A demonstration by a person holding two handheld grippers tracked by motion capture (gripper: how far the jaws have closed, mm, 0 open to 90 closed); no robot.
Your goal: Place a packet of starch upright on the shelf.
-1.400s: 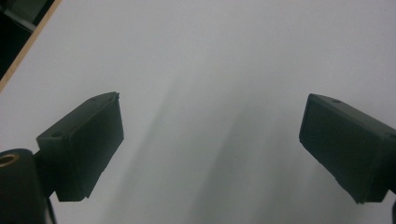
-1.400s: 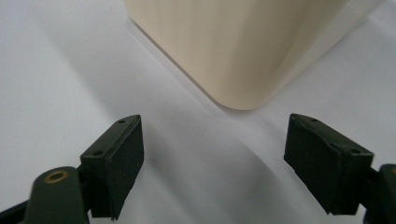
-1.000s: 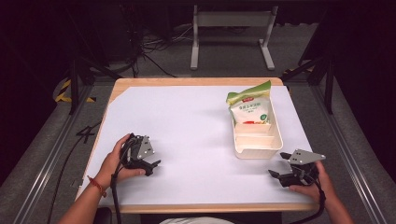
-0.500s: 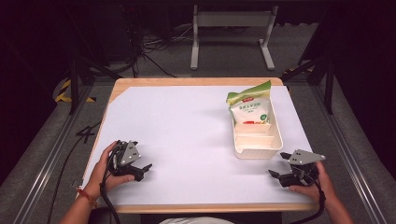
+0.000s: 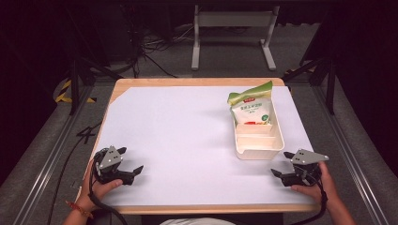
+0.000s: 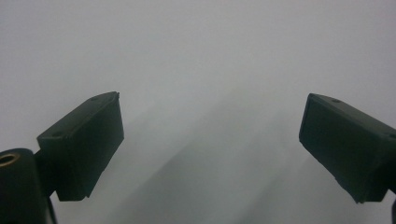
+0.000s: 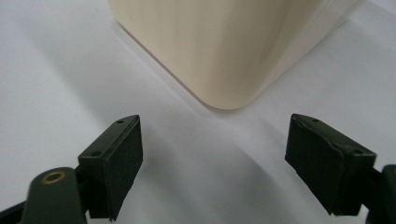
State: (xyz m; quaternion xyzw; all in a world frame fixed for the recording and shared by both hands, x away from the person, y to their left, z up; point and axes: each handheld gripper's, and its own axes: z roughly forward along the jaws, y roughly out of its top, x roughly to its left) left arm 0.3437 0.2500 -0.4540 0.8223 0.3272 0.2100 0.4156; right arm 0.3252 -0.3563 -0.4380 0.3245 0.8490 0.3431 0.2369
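**Both grippers rest on the white sheet, tray and bag at the far right**

While both hands stay low at the near edge, the wooden table [image 5: 197,82] takes up most of the high view, nearly all of it covered by a white sheet [image 5: 178,136]. On the right half of that sheet stands a cream tray [image 5: 259,145] with its long side running away from the person. Its far compartment holds a green and white bag [image 5: 252,108] that leans upright against the far wall, while the near compartment lies bare. The right gripper [image 5: 278,174] sits on the sheet just beside the tray's near right corner, apart from it, with its jaws spread wide and nothing between them. In the right gripper view that rounded corner of the tray [image 7: 224,51] rises just ahead of the right gripper [image 7: 212,158]. The left gripper [image 5: 130,161] rests at the near left of the sheet, well apart from the tray. Its jaws are also spread and hold nothing, and the left gripper view shows the left gripper [image 6: 210,144] over plain white sheet [image 6: 201,56].
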